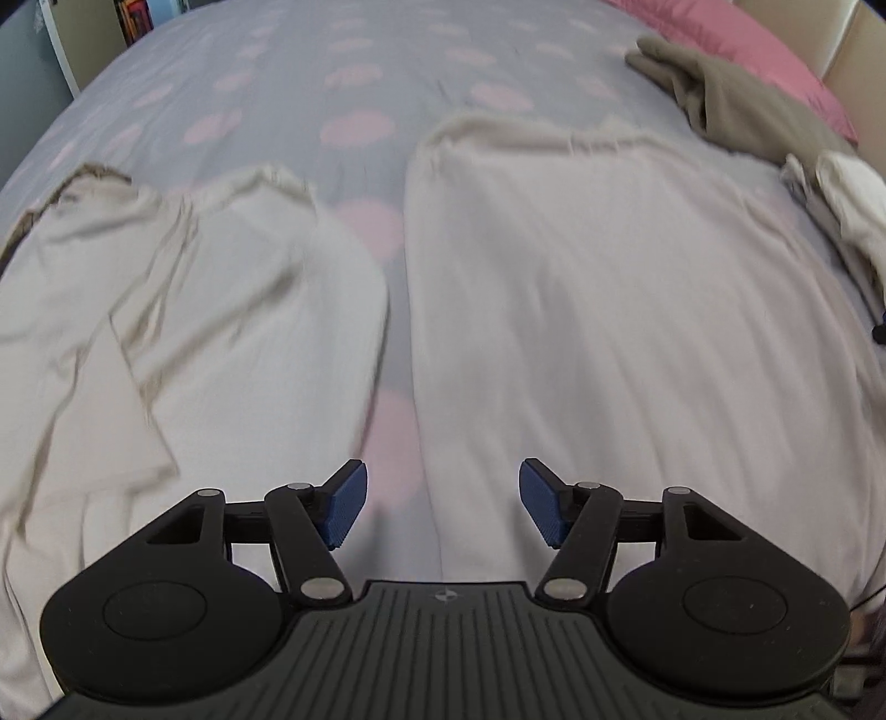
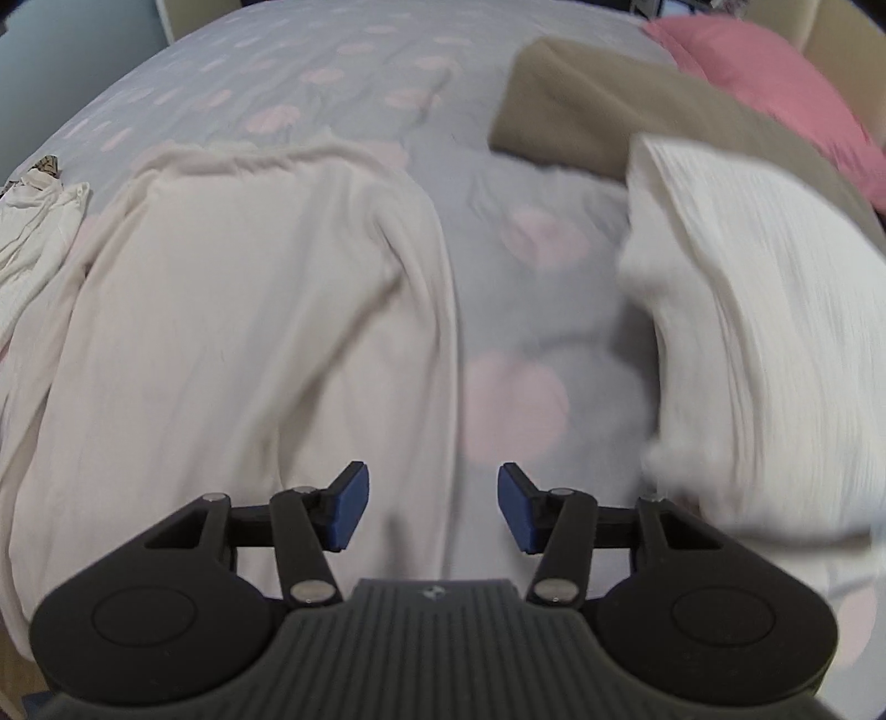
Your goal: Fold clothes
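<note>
2 hand-held grippers hover over the bed [image 1: 266, 72], both empty: the left hand-held gripper [image 1: 443, 501] and the right hand-held gripper [image 2: 432, 507] have jaws parted with only cloth beneath. Between them the pale pink garment [image 2: 232, 310] lies flattened near the bed's near edge. Judging by this, a fold is between grasps; next, each must pinch an edge of that garment.

Bed [image 1: 266, 66]: grey cover with pink dots. On it, left wrist view: pale pink garment [image 1: 609, 332] at centre, cream top [image 1: 183, 310] at 9 o'clock, brown garment [image 1: 736, 105] and pink pillow [image 1: 775, 50] at 1 to 2 o'clock. Right wrist view: ribbed white cloth [image 2: 764, 332] at 3 o'clock, overlapping the brown one.
</note>
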{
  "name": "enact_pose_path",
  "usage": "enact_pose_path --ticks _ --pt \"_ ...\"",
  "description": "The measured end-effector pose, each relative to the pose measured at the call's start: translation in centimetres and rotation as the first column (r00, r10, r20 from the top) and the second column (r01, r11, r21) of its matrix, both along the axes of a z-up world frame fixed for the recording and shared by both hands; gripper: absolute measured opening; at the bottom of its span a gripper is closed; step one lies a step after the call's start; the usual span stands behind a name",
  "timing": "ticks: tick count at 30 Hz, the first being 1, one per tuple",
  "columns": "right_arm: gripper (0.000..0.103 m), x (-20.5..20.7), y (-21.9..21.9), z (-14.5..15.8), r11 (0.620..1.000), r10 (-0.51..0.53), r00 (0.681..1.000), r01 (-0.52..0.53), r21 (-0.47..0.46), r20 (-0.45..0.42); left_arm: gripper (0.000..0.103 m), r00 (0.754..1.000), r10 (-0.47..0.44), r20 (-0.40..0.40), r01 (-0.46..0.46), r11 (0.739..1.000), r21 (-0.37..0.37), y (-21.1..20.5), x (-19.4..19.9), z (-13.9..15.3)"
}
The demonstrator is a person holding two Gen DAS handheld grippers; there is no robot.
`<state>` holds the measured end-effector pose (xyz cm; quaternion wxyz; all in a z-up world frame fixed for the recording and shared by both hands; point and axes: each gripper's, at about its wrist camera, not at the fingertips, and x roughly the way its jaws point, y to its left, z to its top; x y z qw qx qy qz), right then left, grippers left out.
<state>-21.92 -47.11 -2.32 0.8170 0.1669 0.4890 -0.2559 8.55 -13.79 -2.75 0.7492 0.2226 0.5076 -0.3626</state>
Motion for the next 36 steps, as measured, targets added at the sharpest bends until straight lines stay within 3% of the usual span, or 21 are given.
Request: enact_pose_path --ticks 1,3,4,6,7,9,10,11,13,16,20,27,32,36 --pt "0.053 -0.6 0.0 -0.3 1.0 -0.009 1.0 0.009 0.018 -0.005 0.06 1.0 0.001 -0.008 -0.001 1.0 0.009 0.2 -0.3 -0.3" --pt "0.038 -1.3 0.1 -1.2 0.998 -0.012 1.0 0.013 0.065 -0.018 0.057 1.0 -0.003 -0.026 0.003 1.0 0.018 0.6 -0.9 -1.0" --pt "0.028 -1.5 0.3 -1.7 0.996 -0.006 1.0 0.008 0.085 -0.025 0.048 0.999 -0.008 -0.036 0.009 1.0 0.027 0.7 -1.2 -1.4" --pt "0.029 -1.6 0.7 -2.6 0.994 -0.002 0.999 0.008 0.109 -0.052 0.033 0.998 -0.024 -0.057 0.028 0.998 0.065 0.7 -1.7 -2.3" --pt "0.028 -1.6 0.9 -3.1 0.993 -0.001 0.998 0.009 0.12 -0.066 0.031 0.998 -0.028 -0.063 0.034 0.996 0.085 0.8 -1.9 -2.8" --pt "0.018 -1.6 1.4 -3.4 0.992 0.008 0.997 0.002 0.13 -0.073 0.03 0.997 -0.018 -0.069 0.023 0.996 0.082 1.0 -2.2 -3.0" --pt "0.009 -1.6 1.6 -3.6 0.991 0.012 0.997 -0.002 0.134 -0.077 0.025 0.997 -0.015 -0.074 0.021 0.997 0.073 1.1 -2.2 -3.0" --pt "0.006 -1.6 1.9 -3.4 0.993 0.021 0.997 -0.011 0.121 -0.079 0.021 0.997 -0.021 -0.08 0.026 0.998 0.064 1.2 -2.4 -2.9" --pt "0.004 -1.4 2.3 -2.9 0.996 0.031 0.996 -0.025 0.082 -0.084 0.01 0.996 -0.038 -0.08 0.042 0.998 0.054 1.1 -2.7 -2.8" --pt "0.003 -1.5 2.4 -1.5 0.999 0.018 0.997 -0.016 0.034 -0.069 0.004 0.998 -0.056 -0.037 0.058 0.997 0.056 0.9 -3.4 -2.4" --pt "0.003 -1.7 1.9 0.3 1.0 -0.013 0.999 0.012 -0.013 -0.048 0.002 0.999 -0.035 0.009 0.035 0.999 0.02 0.9 -3.5 -0.9" --pt "0.002 -1.5 1.0 3.1 0.996 -0.057 0.998 0.057 -0.07 0.004 0.002 0.995 0.091 0.05 -0.084 0.989 -0.124 2.6 -1.0 3.8" --pt "0.002 -1.6 -1.0 6.1 0.984 -0.097 0.994 0.104 -0.142 0.055 0.002 0.974 0.195 0.115 -0.164 0.958 -0.235 3.8 2.3 8.2" --pt "0.002 -1.4 -3.2 8.4 0.969 -0.128 0.99 0.138 -0.205 0.06 0.002 0.953 0.253 0.169 -0.207 0.946 -0.249 4.3 5.4 10.9"
